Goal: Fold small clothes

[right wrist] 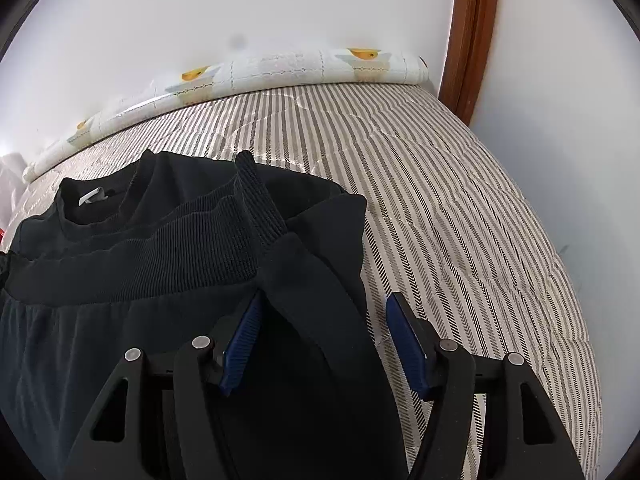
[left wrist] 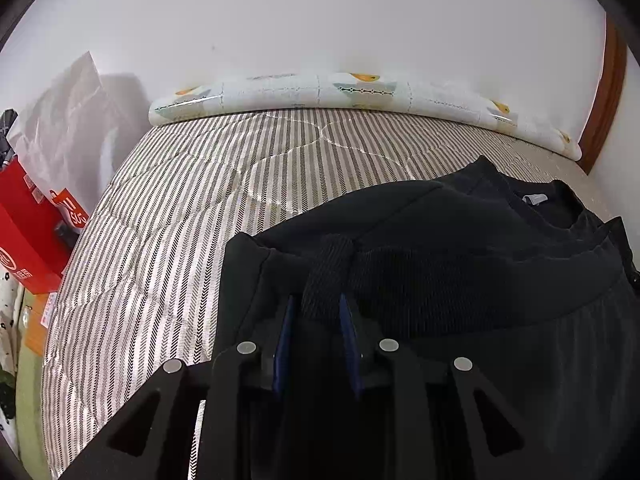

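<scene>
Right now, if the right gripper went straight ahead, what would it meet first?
Probably the black sweatshirt: its sleeve already lies between the open right gripper fingers. Depth is unclear.

Black knit sweatshirt on the striped quilt

My black cotton sweatshirt with ribbed hem and cuffs (right wrist: 160, 248) lies folded, hem band drawn up beneath the round collar, one ribbed cuff resting across it.
</scene>
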The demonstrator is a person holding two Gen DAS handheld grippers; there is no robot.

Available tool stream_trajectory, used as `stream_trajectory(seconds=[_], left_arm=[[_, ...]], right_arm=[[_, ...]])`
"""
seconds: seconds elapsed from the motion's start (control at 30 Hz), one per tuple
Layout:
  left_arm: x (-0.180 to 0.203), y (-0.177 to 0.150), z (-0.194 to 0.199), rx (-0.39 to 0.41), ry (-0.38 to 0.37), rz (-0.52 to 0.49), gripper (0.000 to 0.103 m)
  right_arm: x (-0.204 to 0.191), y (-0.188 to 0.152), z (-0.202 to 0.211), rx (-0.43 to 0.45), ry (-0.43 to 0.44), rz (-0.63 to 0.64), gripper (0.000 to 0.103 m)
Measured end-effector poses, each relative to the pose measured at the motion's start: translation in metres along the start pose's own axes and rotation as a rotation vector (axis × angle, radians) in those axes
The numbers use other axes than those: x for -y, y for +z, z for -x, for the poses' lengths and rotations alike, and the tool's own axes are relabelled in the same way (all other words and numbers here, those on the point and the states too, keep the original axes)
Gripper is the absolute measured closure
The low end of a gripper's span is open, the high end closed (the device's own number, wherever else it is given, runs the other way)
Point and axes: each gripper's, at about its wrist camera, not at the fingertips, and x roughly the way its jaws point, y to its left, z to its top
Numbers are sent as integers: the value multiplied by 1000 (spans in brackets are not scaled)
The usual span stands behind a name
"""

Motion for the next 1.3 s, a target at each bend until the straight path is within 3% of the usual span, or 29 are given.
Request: stream_trajectory(seconds=[0.27, 0.77, 1.0, 1.1, 1.3], left_arm=[[-4, 0, 0, -3, -30, 30, 79], [-2, 0, 1, -2, -20, 26, 76], [-14, -6, 15, -72, -91, 37, 59], [-15, -25, 29, -79, -85, 5, 54], [-32, -60, 67, -32, -92, 60, 53]], right_arm=[[-5, -1, 3, 11, -33, 23, 41], [3, -1, 6, 24, -9, -12, 41], [3, 2, 16, 3, -74, 1, 37], [3, -9, 38, 12, -118, 38, 37], [16, -67, 78, 0, -89, 70, 37]])
